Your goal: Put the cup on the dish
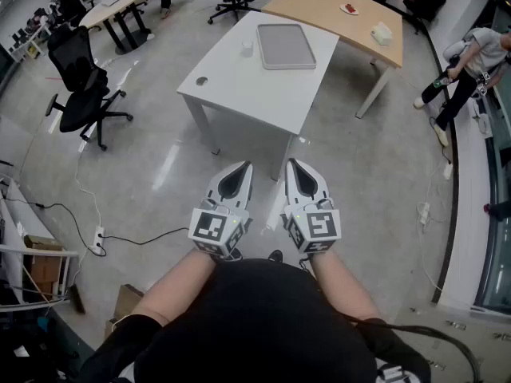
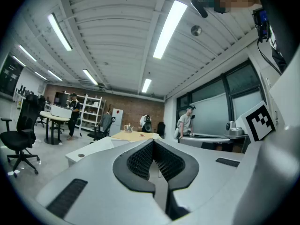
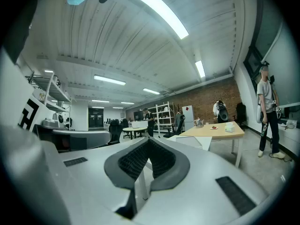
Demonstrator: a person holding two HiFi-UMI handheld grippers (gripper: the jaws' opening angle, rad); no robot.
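Observation:
A small pale cup stands on the white table, just left of a grey rectangular dish with a white rim. Both grippers are held close to the person's body over the floor, well short of the table. My left gripper and my right gripper point toward the table, side by side. In the left gripper view the left gripper has its jaws closed together with nothing between them. The right gripper looks the same in its own view. Cup and dish are not distinguishable in either gripper view.
A black office chair stands left of the table. Behind it is a wooden table with small items. A person stands at the far right. Cables and a power strip lie on the floor at left.

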